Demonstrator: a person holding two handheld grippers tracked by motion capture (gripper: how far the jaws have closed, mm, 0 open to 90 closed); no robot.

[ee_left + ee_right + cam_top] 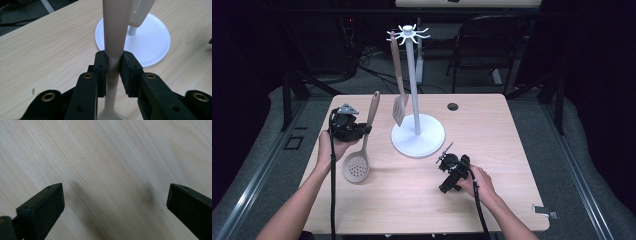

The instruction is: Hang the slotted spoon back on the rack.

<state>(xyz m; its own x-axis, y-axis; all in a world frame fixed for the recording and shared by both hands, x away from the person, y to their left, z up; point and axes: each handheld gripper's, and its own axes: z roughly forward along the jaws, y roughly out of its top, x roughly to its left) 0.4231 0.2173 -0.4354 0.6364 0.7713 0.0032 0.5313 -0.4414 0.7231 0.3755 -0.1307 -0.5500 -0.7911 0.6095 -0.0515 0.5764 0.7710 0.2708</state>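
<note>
A beige slotted spoon [362, 145] stands tilted at the table's left, its perforated bowl low near the tabletop and its handle pointing up and away. My left gripper [364, 130] is shut on the handle's middle; the left gripper view shows the handle [113, 37] pinched between both pads [101, 72]. A beige spatula [398, 75] hangs from the white utensil stand [414, 75], whose round base [155, 42] rests mid-table. My right gripper [443, 159] lies low on the table to the right of the base. Its jaws stand wide apart [113, 200] over bare wood.
The stand's hook crown [408, 33] tops a thin pole. A round cable hole [452, 106] sits in the table's far side. A dark chair [489, 45] stands behind the table. A small metal clip [544, 210] lies at the near right edge.
</note>
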